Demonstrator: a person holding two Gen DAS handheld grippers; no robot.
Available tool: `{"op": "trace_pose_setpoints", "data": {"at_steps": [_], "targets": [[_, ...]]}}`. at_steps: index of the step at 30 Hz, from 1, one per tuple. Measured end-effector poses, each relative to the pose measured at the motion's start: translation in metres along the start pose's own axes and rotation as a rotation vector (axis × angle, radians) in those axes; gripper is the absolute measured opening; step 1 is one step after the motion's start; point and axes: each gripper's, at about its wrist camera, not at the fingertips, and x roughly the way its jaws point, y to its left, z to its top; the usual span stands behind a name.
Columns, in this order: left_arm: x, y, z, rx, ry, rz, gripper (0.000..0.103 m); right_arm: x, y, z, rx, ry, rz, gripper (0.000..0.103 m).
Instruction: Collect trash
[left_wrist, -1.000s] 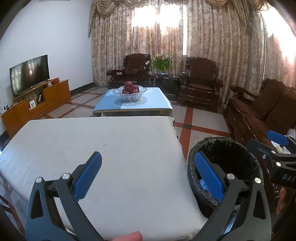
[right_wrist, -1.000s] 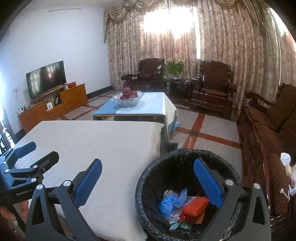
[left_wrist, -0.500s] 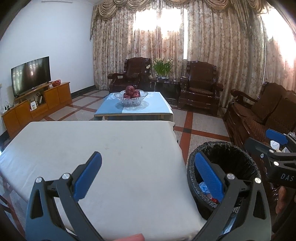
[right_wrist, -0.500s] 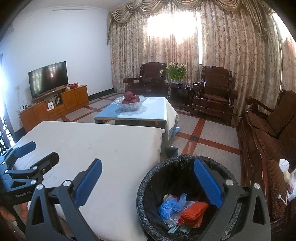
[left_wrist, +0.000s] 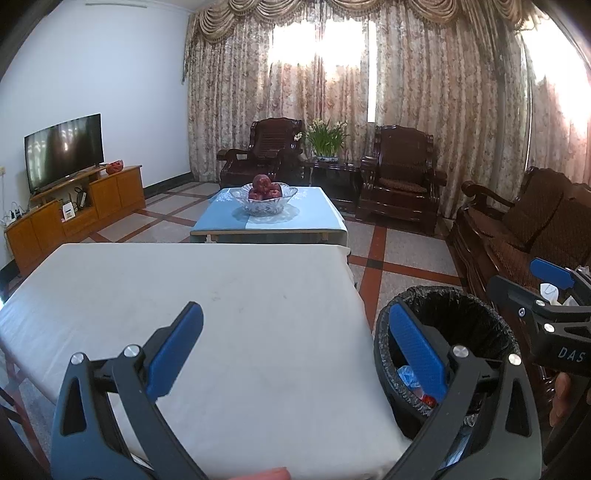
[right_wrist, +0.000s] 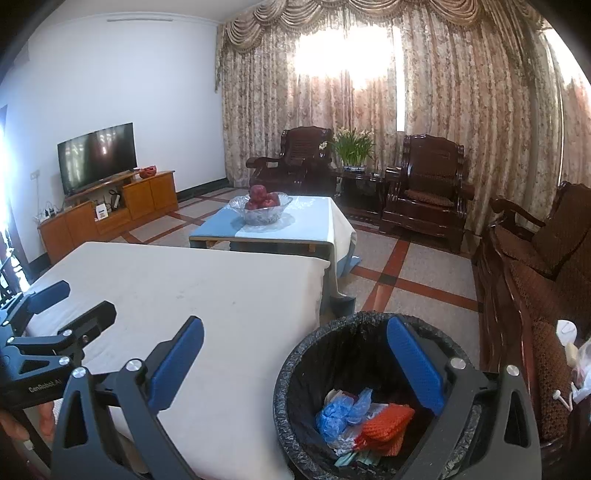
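Both hand-held grippers, left (left_wrist: 291, 354) and right (right_wrist: 295, 358), are apart and empty; trash (right_wrist: 364, 417) sits in the bin (right_wrist: 295, 369), so check the desk (left_wrist: 221, 295) carefully.

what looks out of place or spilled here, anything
Nothing stands out. The trash lies inside the lined bin, the white table shows only faint marks, and both grippers, left and right, are open.

**Handheld grippers: construction and markings**

Left gripper (left_wrist: 295, 345) and right gripper (right_wrist: 295, 349): black triangular-cutout frames, silver round screws, ridged blue finger pads (right_wrist: 413, 363). White lettering "DAS" appears at 3 o'clock in the left view, "GenRobot.AI" at 9 o'clock in the right view.
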Motion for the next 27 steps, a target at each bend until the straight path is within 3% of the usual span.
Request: {"op": "trace_pose_setpoints", "data": {"at_steps": [27], "targets": [[-0.0006, 0.0025, -0.0004, -0.001, -0.004, 0.001, 0.098, -0.0001, 0.0036, 0.0, 0.0, 0.002, 0.002, 0.097]]}}
